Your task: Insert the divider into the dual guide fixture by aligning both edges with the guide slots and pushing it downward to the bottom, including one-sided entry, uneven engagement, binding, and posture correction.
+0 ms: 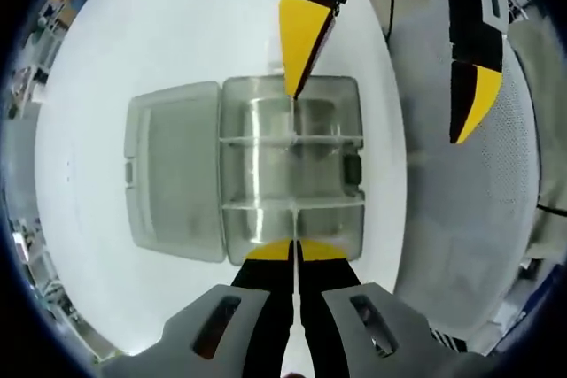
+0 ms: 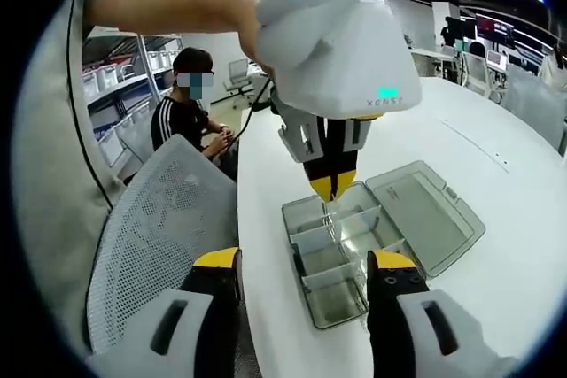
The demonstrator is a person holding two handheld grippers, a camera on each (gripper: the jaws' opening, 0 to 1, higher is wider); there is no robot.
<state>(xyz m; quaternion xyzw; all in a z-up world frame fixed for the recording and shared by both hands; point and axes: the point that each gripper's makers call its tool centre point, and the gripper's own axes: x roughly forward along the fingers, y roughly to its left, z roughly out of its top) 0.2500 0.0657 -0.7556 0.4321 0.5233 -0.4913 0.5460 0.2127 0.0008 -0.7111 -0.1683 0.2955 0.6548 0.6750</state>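
A clear plastic box [image 1: 266,174] stands on the white table [image 1: 177,42], its lid [image 1: 173,179] folded open to one side. Two cross walls split the box. A thin clear divider [image 1: 292,143] stands on edge along the box's middle line. My left gripper [image 1: 292,252] is shut on its near end. In the right gripper view the left gripper [image 2: 332,192] hangs over the box [image 2: 341,254] and pinches the divider [image 2: 330,212]. My right gripper [image 2: 303,263] is open; in the left gripper view it [image 1: 376,112] has one yellow fingertip [image 1: 297,77] at the divider's far end.
A grey mesh chair [image 2: 151,236] stands at the table's curved edge [image 2: 248,307], close to my right gripper's outer finger [image 1: 474,99]. A person [image 2: 190,112] sits farther back by shelves of bins. A hand [image 2: 221,11] holds the left gripper's white body.
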